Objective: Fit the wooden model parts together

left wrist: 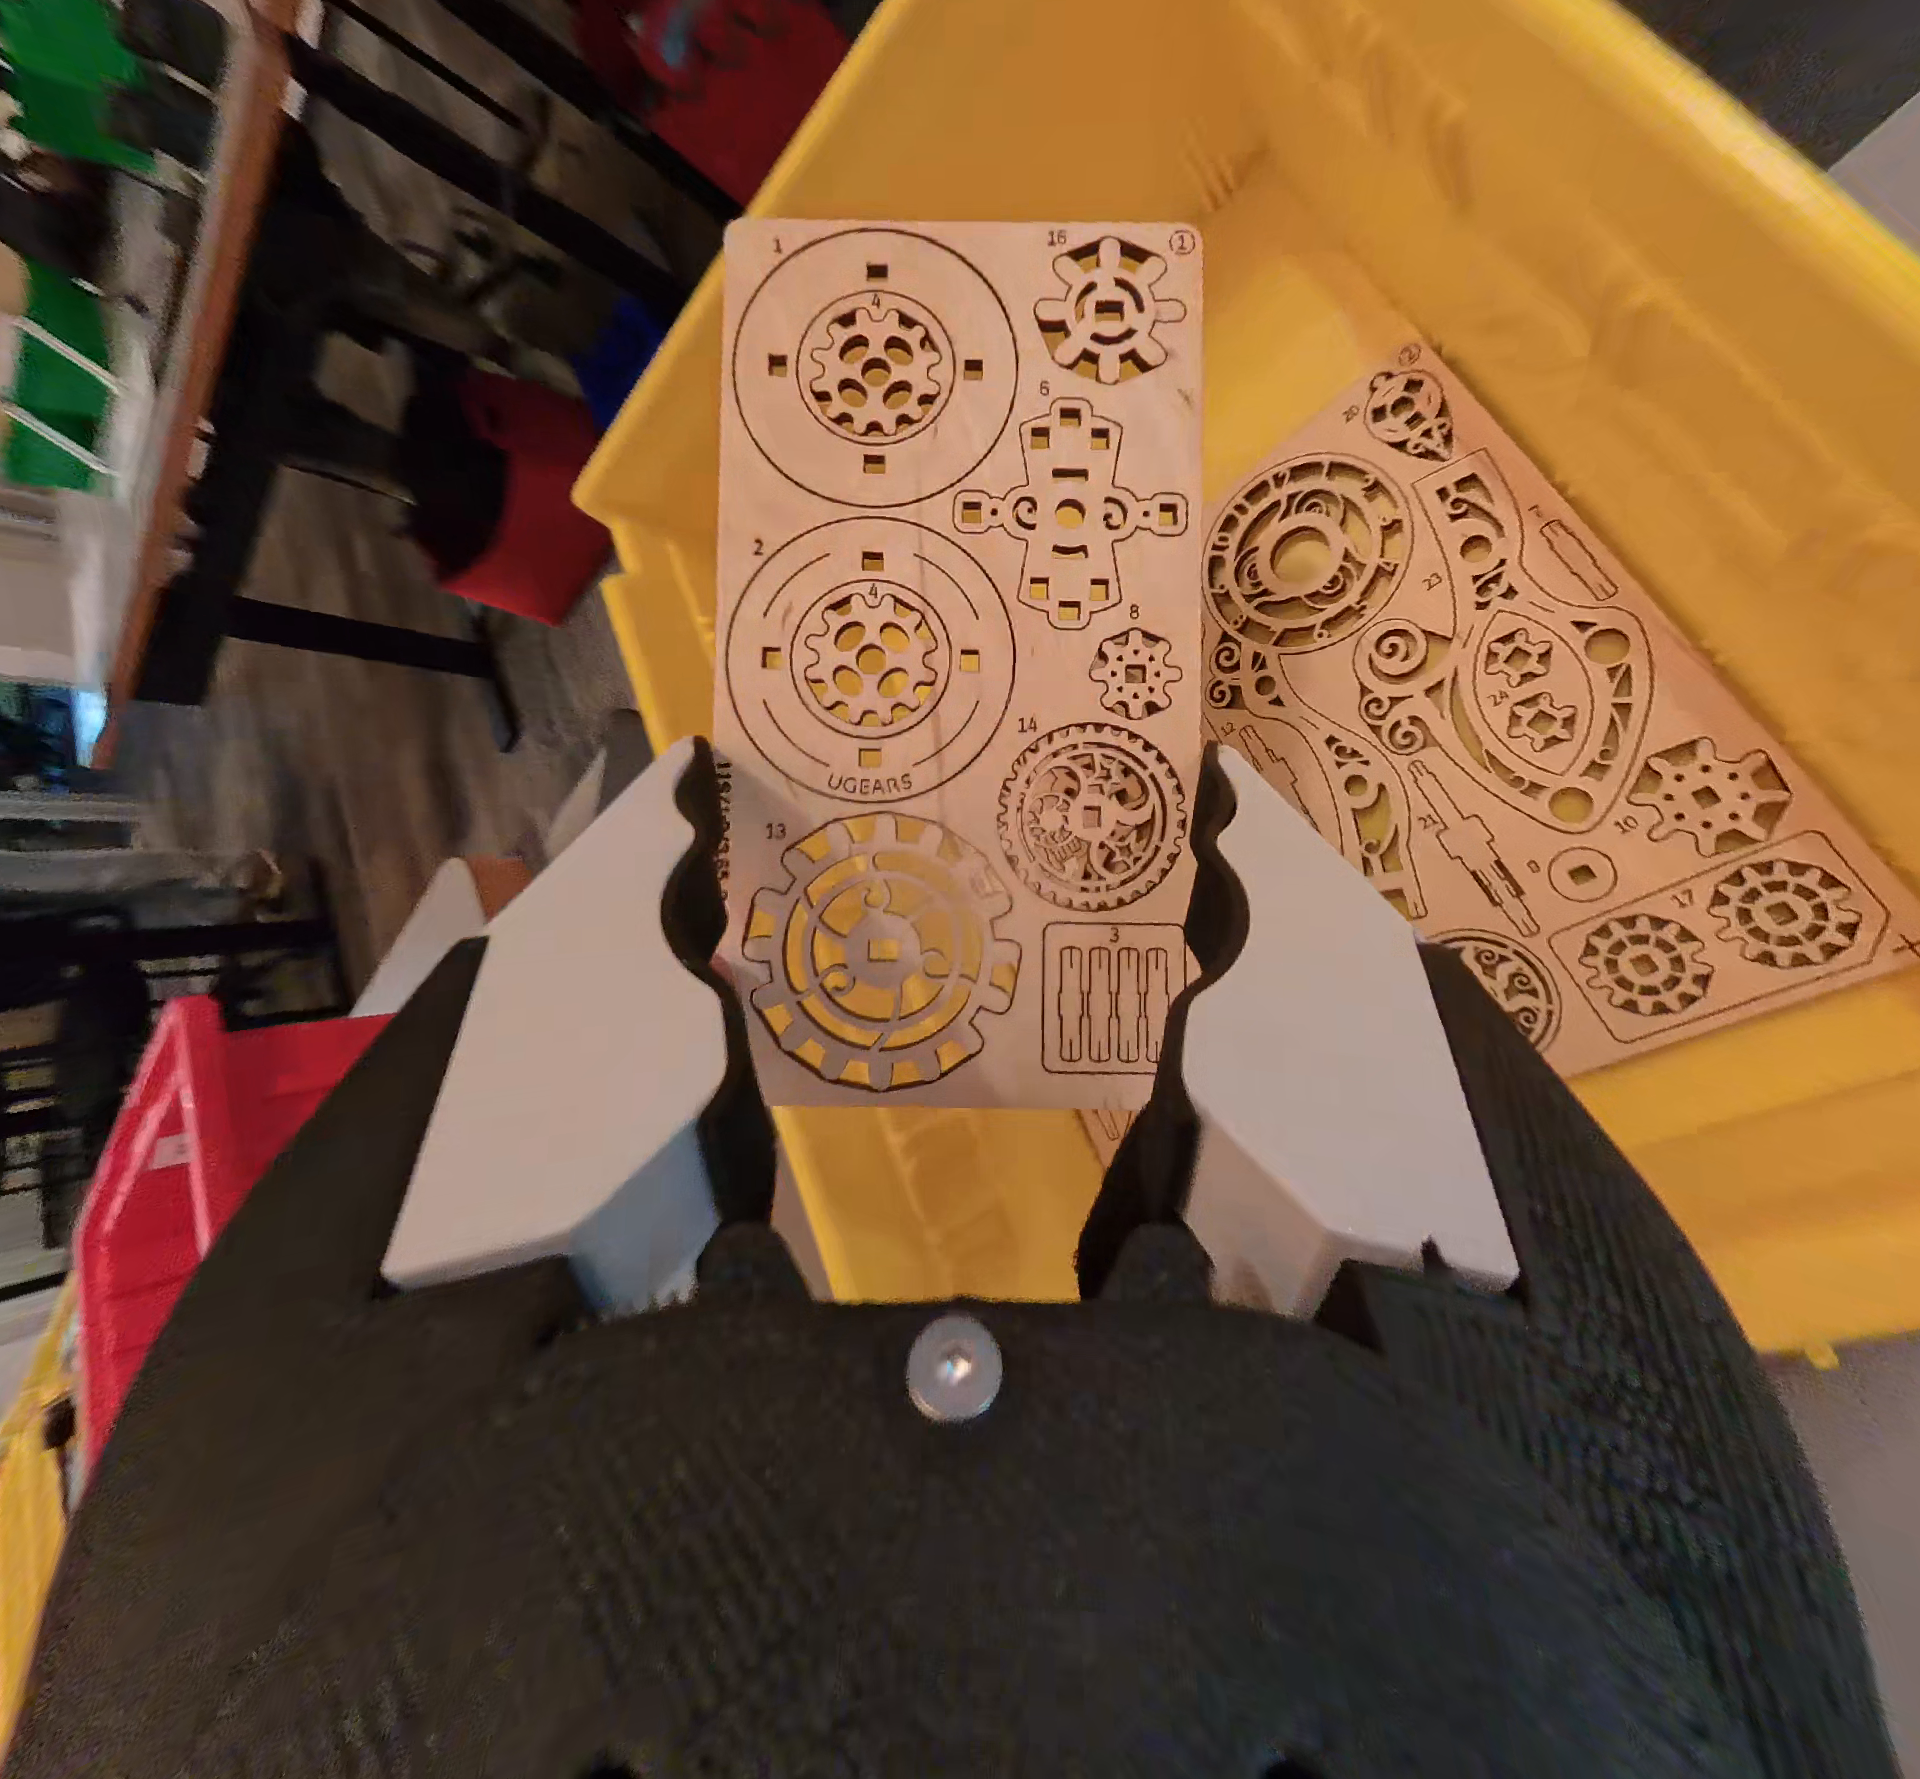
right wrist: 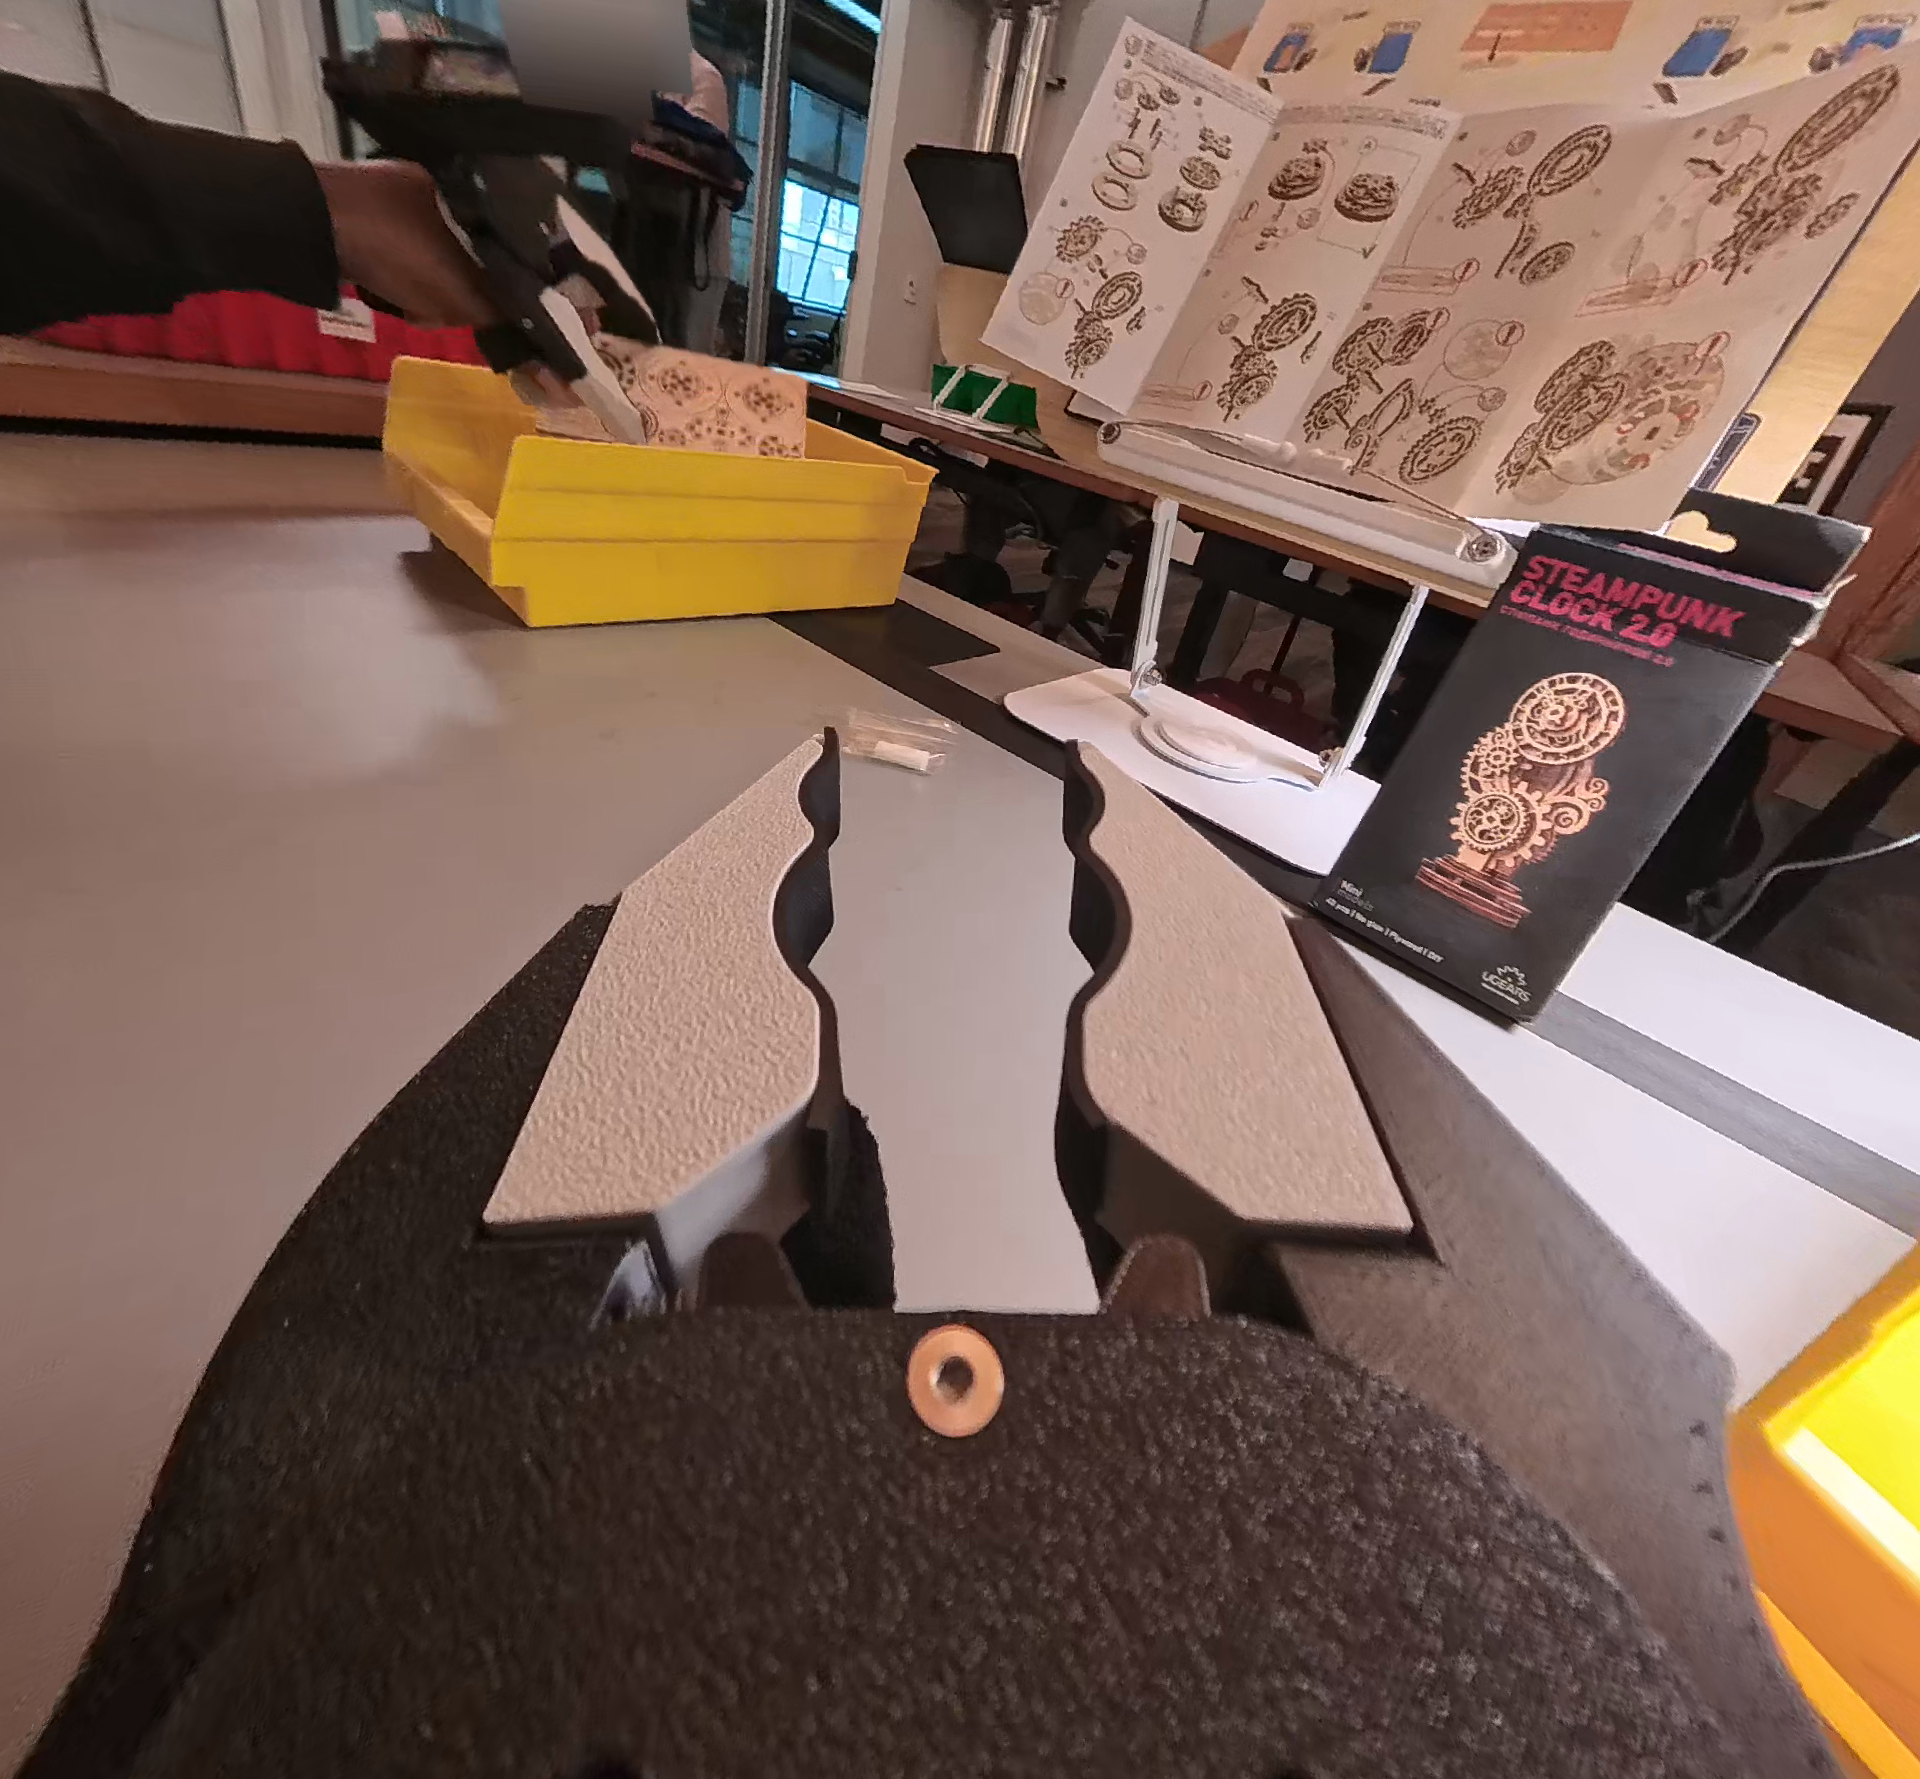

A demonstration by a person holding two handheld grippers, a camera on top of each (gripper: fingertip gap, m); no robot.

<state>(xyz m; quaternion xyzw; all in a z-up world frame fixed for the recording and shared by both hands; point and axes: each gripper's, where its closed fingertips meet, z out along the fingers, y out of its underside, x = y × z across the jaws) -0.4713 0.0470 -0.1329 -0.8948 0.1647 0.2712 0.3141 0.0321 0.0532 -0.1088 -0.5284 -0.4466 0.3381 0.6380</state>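
My left gripper is shut on a wooden sheet of laser-cut gear parts, gripping its two long edges and holding it above a yellow bin. A second wooden parts sheet lies tilted inside that bin. In the right wrist view the left gripper shows far off over the yellow bin, with the sheet in it. My right gripper is open and empty, low over the grey table.
A black model box stands at the right. An instruction sheet sits on a white stand behind it. A small clear bag lies past my right fingertips. Another yellow bin corner is at lower right. Tip to tip, the grippers are about 50 cm apart.
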